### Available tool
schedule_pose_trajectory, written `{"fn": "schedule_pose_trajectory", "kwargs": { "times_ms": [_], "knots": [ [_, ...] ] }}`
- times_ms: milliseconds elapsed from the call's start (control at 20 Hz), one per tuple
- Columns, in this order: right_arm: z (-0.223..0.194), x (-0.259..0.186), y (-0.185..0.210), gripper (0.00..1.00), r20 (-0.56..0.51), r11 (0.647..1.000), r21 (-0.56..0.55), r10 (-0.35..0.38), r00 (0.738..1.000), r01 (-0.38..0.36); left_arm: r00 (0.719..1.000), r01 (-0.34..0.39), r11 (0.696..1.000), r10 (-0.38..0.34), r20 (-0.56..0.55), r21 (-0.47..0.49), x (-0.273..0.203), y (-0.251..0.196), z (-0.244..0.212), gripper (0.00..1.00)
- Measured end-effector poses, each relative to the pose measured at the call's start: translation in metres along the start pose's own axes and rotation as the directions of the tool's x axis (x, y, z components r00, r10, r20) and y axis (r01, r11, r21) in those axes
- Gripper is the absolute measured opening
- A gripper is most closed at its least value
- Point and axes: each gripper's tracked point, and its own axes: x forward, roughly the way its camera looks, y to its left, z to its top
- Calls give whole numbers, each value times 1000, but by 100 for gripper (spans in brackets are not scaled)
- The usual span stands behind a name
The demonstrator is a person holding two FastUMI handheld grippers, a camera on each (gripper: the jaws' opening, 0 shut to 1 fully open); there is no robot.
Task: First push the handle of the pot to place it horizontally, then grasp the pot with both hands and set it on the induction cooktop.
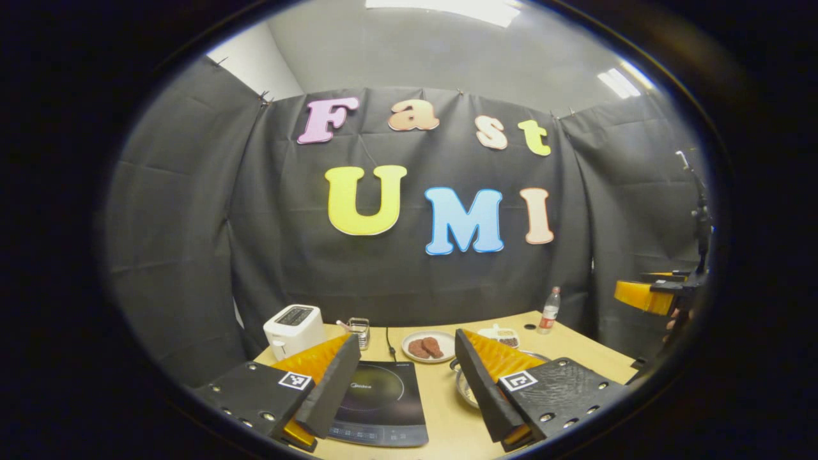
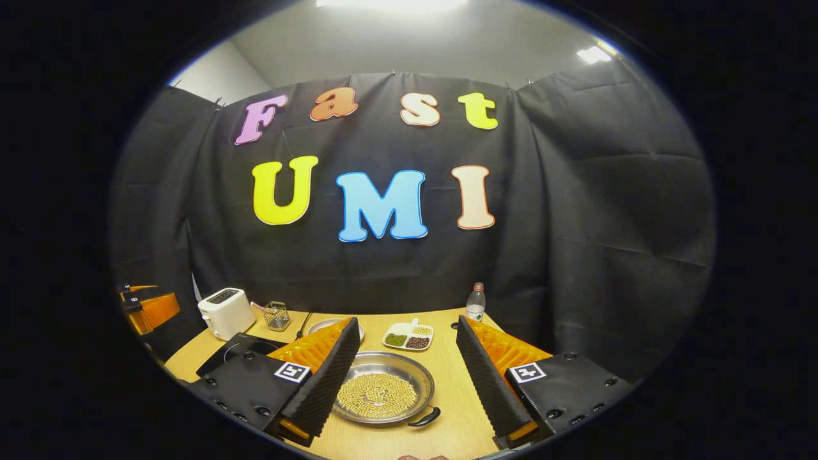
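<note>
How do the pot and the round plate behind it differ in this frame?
The pot is shiny metal with a raised rim; the plate is white and flat. The pot holds many small yellowish beans; the plate holds two reddish-brown pieces. The pot has a dark handle at its near edge; the plate has none. The pot sits nearer the grippers, the plate farther back. Both are round and rest on the wooden table.
</note>
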Motion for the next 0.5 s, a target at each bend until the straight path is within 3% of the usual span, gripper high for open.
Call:
{"fn": "schedule_pose_trajectory", "kwargs": {
  "times_ms": [500],
  "knots": [
    [-15, 16, 26, 92, -85, 996, -14, 92, 992, -93, 1000, -7, 1000, 7, -15, 5, -5, 4, -9, 90]
  ]
}}
